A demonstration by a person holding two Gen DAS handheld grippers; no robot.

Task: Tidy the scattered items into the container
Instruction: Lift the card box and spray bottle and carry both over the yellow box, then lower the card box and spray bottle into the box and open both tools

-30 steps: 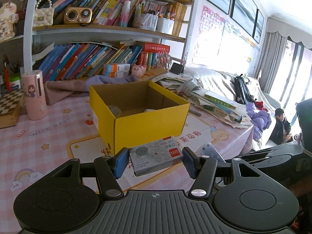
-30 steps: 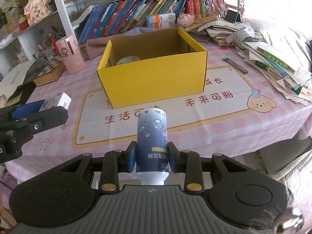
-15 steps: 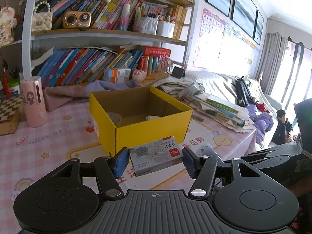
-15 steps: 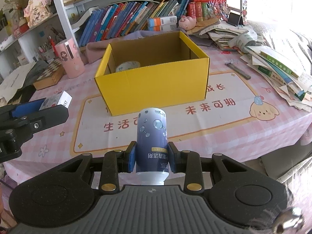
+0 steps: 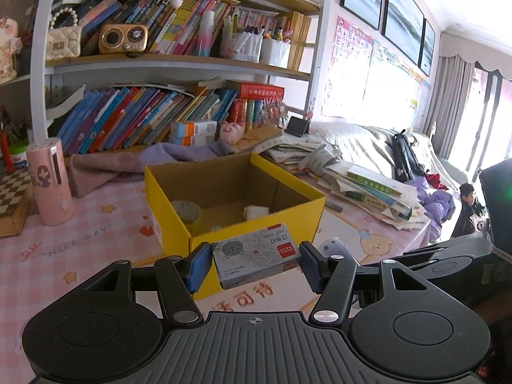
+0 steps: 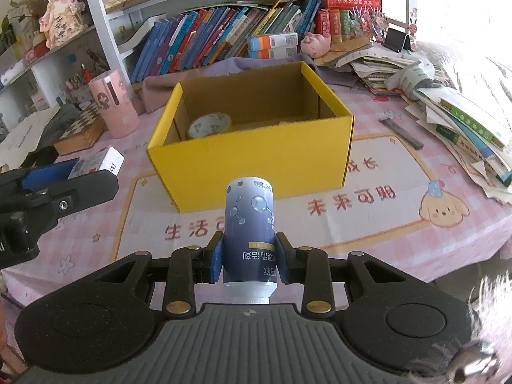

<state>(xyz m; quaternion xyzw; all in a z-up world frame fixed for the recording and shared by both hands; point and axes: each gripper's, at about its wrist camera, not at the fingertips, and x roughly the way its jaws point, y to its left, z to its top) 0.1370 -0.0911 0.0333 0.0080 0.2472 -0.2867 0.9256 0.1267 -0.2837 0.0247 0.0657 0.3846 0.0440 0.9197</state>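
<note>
On the far left, a pink cup [image 6: 112, 108] stands on the counter [image 6: 400, 224], which has a pink cloth on it. Next to it in the right wrist view is the left hand-held gripper [image 5: 254, 264]. Its two blue pads are pressed on a small grey staple box [image 5: 256, 259] and hold it up in the air, in front of the yellow box [image 6: 256, 160]. The yellow box sits open in the middle of the counter. A roll of tape [image 6: 209, 124] lies inside it, by the left wall. In front of the yellow box, the right hand-held gripper [image 6: 249, 260] is squeezed onto a blue bottle [image 6: 250, 224]. The bottle is off the counter and points at the yellow box. On the right, books and papers [image 6: 454, 121] lie in a messy pile.
</note>
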